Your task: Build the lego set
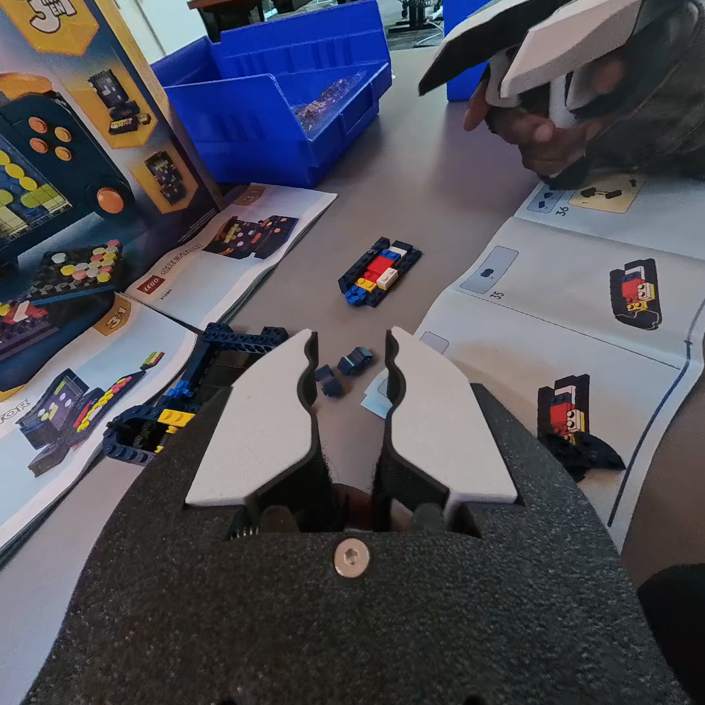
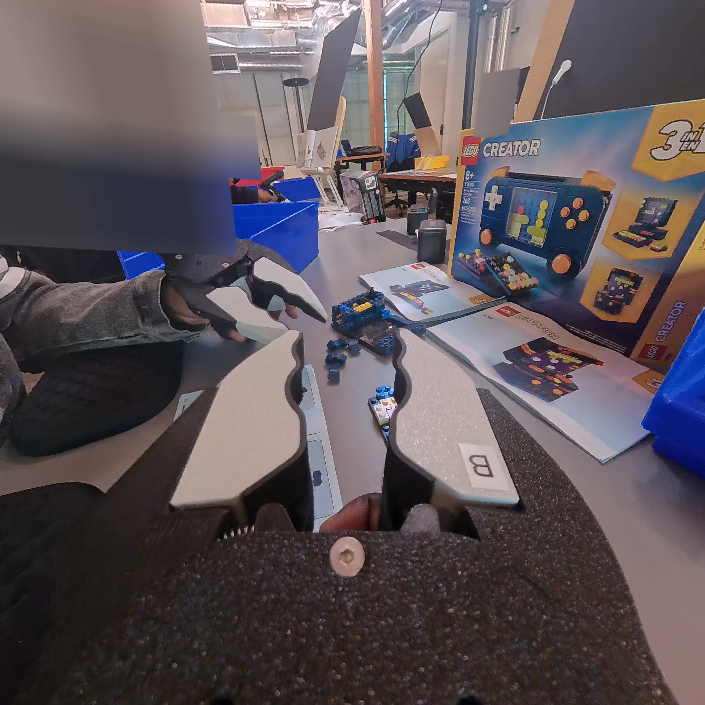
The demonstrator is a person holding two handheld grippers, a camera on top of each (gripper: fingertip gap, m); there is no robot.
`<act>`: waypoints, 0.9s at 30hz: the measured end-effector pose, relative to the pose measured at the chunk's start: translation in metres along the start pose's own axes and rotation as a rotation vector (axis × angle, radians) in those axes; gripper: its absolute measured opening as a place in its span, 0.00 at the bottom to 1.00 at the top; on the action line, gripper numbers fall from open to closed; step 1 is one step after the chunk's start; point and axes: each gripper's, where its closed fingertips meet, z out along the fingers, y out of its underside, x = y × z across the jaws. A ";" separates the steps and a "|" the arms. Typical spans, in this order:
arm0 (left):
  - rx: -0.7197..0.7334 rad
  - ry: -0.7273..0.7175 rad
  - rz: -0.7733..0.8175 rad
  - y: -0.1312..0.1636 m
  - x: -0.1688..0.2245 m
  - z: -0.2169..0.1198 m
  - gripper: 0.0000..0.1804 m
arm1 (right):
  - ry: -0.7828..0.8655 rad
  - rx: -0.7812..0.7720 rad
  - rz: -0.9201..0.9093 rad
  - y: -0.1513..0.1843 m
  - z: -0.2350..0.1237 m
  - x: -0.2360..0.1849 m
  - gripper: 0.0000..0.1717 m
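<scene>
Left hand-held gripper (image 1: 351,343) gapes above dark-blue bricks (image 1: 353,360).

Open-plan workshop or lab: exposed ceiling ducts (image 2: 267,23), wooden post (image 2: 375,76), far desks (image 2: 416,177), blue parts bins (image 1: 282,103) on grey counter (image 1: 419,183).

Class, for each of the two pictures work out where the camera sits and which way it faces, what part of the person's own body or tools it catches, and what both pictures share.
Left wrist view: sits on the left gripper, looking down along its open fingers at loose dark blue pieces on the grey table; the right gripper and hand show top right.
Right wrist view: sits on the right gripper, open, facing across the table toward the toy box; the left gripper and sleeve show at left.
Shared: loose pieces, colourful small plate build, instruction booklets, blue bins.
</scene>
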 end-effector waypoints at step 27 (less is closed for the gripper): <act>-0.202 0.634 0.316 0.028 0.097 -0.037 0.02 | -0.004 -0.022 -0.037 0.002 0.003 -0.003 0.26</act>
